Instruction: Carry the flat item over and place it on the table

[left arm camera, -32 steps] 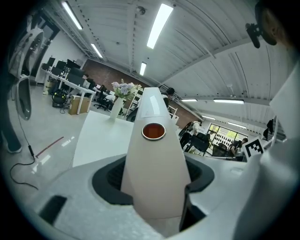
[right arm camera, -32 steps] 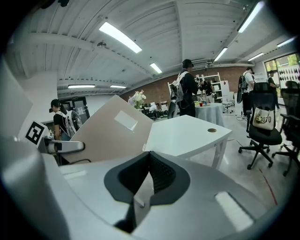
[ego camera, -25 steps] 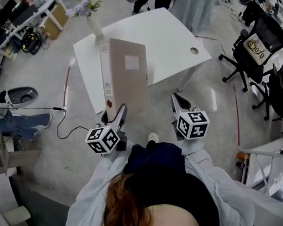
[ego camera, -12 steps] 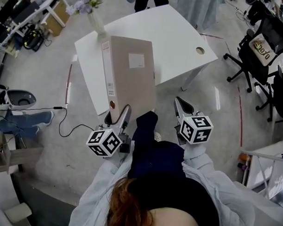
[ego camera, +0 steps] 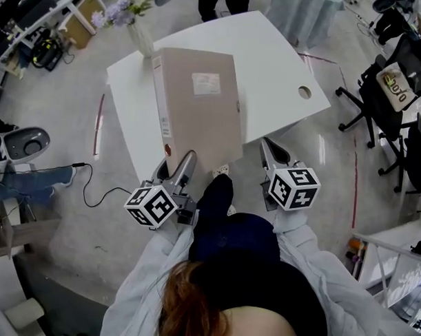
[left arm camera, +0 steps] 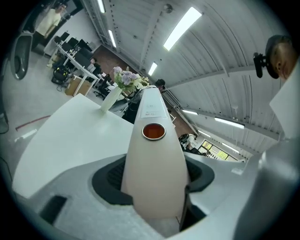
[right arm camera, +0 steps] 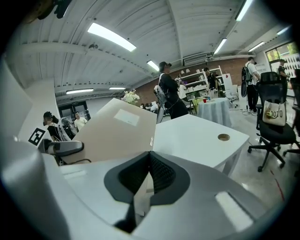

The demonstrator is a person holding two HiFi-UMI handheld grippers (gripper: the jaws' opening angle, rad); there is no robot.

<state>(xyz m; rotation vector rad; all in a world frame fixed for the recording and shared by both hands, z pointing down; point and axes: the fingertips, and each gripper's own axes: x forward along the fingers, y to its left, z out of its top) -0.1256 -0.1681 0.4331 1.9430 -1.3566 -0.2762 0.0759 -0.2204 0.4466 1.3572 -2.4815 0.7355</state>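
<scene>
**Left tongs carry the binder over the table's near edge**

The left gripper [ego camera: 176, 167] is clamped on the near end of a beige lever-arch binder [ego camera: 199, 108]. Its dark pads press on either side of the spine, just below the metal-ringed finger hole [left arm camera: 153, 131]. The right gripper [ego camera: 270, 149] hangs beside the binder's near right corner without touching it. Its jaws are drawn together with only a slim slit between the pads, and they hold nothing.

The binder is in the air above the white table [ego camera: 269, 69], cover up and spine to the left. Its far end reaches over the tabletop and its near end juts past the table's near edge. A vase [ego camera: 141, 37] of flowers stands on the table's far left corner, and a round cable hole [ego camera: 305, 92] sits near its right corner. Office chairs [ego camera: 396, 74] stand right of the table.
</scene>
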